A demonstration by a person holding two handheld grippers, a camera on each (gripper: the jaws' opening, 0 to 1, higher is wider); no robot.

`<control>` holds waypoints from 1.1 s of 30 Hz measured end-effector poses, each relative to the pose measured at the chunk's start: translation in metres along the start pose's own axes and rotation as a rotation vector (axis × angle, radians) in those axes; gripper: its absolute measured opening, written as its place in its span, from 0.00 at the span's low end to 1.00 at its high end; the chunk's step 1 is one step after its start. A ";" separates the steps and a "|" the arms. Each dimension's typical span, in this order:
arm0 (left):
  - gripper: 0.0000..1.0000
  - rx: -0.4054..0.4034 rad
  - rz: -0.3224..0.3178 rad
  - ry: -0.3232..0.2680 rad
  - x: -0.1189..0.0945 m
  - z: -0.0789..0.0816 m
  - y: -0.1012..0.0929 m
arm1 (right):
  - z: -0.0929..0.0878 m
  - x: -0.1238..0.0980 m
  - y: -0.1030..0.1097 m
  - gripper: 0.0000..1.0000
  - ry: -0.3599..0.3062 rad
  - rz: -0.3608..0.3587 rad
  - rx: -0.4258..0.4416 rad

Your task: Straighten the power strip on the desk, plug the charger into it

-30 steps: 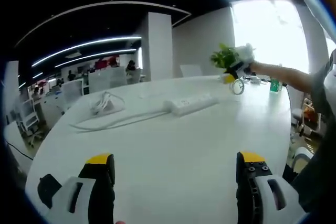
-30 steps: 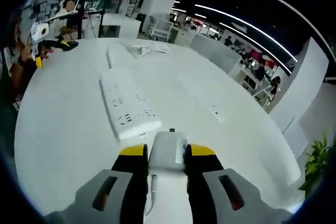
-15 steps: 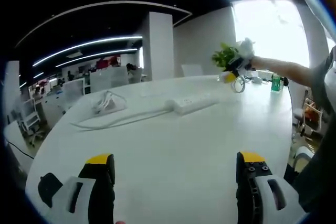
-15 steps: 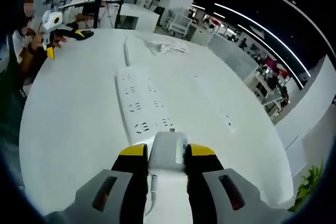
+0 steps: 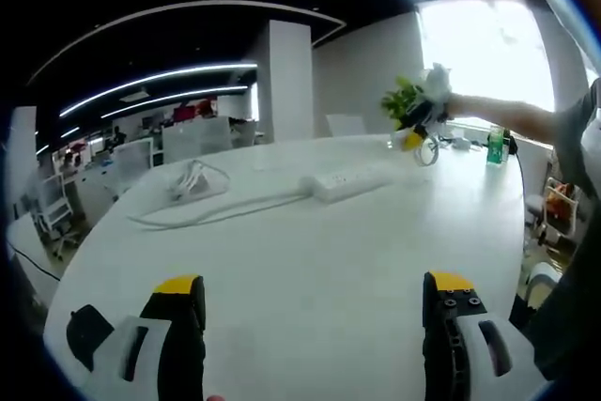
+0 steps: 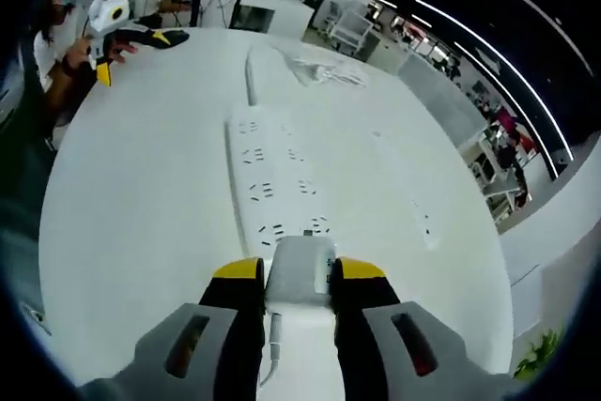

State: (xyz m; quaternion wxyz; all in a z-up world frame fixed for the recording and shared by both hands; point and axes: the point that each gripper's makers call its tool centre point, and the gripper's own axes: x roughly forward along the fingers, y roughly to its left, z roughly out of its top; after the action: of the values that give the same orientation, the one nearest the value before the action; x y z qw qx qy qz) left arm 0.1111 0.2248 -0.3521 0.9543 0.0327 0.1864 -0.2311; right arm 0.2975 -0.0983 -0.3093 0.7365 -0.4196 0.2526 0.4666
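1. The charger (image 6: 300, 269), a white block, is sitting clamped between the right gripper's (image 6: 299, 281) yellow-tipped jaws, with a thin white lead hanging below it between the jaws.
2. In the right gripper view the charger is hovering right at the near end of the strip (image 6: 277, 185), its front edge overlapping the nearest pair of sockets; whether its prongs are touching the sockets cannot be told from here.
3. The strip is lying flat on the desk (image 6: 131, 232), well in from every edge, running lengthwise away from the right gripper, with two rows of sockets facing up.
4. Its white cord (image 6: 250, 77) is leading off the far end toward a loose white coil (image 6: 324, 70) lying near the desk's far edge.
5. In the left gripper view the strip (image 5: 346, 182) is lying far across the desk (image 5: 310, 279), with the cord (image 5: 216, 215) trailing left from it and the coil (image 5: 192, 182) beyond.
6. The left gripper (image 5: 315, 312) is hanging low over the desk's near edge, jaws spread wide with nothing between them.
7. The right gripper (image 5: 420, 119) is showing at the far right corner, in front of a green plant (image 5: 402, 99), on a person's outstretched arm (image 5: 498, 119).
8. A green bottle (image 5: 494, 147) is standing near the desk's far right edge.
9. In the right gripper view the left gripper (image 6: 117, 30) is showing at the far left edge of the desk.
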 end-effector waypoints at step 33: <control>0.99 -0.006 0.003 -0.001 0.001 0.000 0.006 | -0.004 0.028 0.016 0.25 0.134 0.092 -0.133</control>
State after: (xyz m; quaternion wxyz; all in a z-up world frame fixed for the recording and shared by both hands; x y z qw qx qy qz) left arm 0.1143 0.2294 -0.3526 0.9549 0.0300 0.1864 -0.2290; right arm 0.2957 -0.0854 -0.3391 0.6666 -0.4856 0.2886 0.4864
